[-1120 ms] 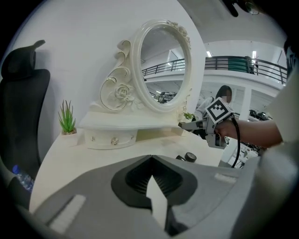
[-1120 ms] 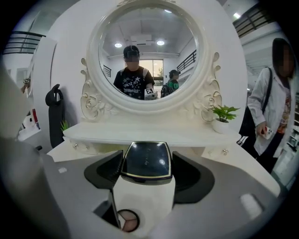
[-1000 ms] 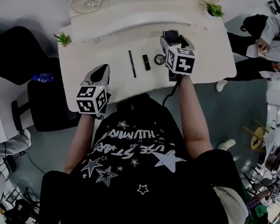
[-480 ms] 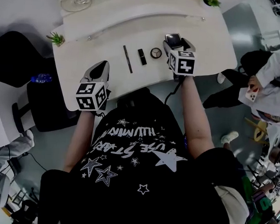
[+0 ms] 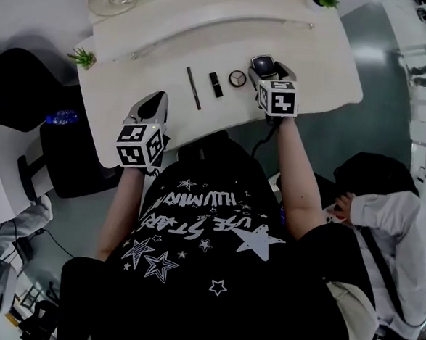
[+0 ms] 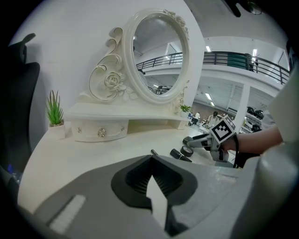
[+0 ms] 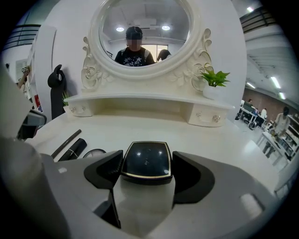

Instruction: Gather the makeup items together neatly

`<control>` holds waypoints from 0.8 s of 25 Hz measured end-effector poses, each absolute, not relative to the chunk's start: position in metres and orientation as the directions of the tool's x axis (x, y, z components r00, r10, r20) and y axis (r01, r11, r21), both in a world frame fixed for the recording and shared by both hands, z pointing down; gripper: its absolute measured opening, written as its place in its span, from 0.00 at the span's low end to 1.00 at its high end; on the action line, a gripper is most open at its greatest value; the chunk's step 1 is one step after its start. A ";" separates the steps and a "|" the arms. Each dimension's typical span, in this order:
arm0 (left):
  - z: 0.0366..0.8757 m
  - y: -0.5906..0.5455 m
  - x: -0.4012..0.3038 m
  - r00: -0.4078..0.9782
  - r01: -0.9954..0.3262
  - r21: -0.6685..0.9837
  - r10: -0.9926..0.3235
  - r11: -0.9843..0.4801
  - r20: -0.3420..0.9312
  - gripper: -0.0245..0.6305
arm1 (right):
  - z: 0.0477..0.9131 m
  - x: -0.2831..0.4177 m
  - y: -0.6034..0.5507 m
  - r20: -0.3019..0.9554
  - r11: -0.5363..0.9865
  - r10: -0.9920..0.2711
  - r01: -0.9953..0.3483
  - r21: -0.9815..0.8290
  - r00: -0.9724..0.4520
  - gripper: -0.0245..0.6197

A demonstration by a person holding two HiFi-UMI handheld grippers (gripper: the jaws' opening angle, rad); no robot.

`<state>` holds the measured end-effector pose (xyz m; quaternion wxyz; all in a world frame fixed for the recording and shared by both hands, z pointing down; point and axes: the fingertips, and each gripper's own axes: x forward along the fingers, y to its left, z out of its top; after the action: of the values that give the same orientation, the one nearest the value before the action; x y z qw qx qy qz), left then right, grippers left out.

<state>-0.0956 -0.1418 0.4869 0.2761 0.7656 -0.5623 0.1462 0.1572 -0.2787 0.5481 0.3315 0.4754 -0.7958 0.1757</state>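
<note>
My right claw (image 5: 265, 63) stands fairly wide, its pads pressed on both sides of a square black case (image 7: 146, 160) with a gold rim. It is in the upper middle of the head view, low at the table (image 5: 125, 72); whether it touches I cannot tell. Just left of it a round pot (image 5: 237, 78), a lipstick (image 5: 216, 84) and a pencil (image 5: 193, 88) lie in a row. The case looks light, stiff and glossy, so probably slippery, and gripping its flat side edges seems safest. My left claw (image 5: 150, 110), lower left, is closed on nothing.
</note>
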 end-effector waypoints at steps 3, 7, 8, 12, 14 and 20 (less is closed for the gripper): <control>0.489 -0.141 -0.095 0.330 -0.940 0.262 -0.776 -0.219 0.537 0.04 | 0.553 0.157 -0.274 0.702 0.487 -0.632 -0.873 0.031 -0.328 0.59; 0.492 -0.142 -0.094 0.338 -0.937 0.267 -0.772 -0.224 0.538 0.04 | 0.557 0.160 -0.270 0.705 0.487 -0.629 -0.873 0.030 -0.327 0.59; 0.492 -0.143 -0.093 0.340 -0.937 0.267 -0.772 -0.226 0.537 0.04 | 0.558 0.161 -0.269 0.704 0.487 -0.629 -0.873 0.028 -0.329 0.59; 0.492 -0.143 -0.093 0.344 -0.935 0.268 -0.770 -0.231 0.538 0.04 | 0.560 0.163 -0.268 0.709 0.482 -0.622 -0.876 0.012 -0.332 0.60; 0.491 -0.143 -0.092 0.350 -0.934 0.268 -0.767 -0.238 0.538 0.04 | 0.560 0.164 -0.267 0.714 0.477 -0.617 -0.879 0.005 -0.331 0.60; 0.489 -0.150 -0.093 0.375 -0.925 0.263 -0.757 -0.272 0.535 0.04 | 0.559 0.166 -0.267 0.723 0.447 -0.615 -0.895 -0.007 -0.313 0.63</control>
<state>-0.0926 -0.1501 0.4893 0.2737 0.7827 -0.5374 0.1538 0.1664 -0.2668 0.5593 0.3329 0.4822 -0.7827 0.2097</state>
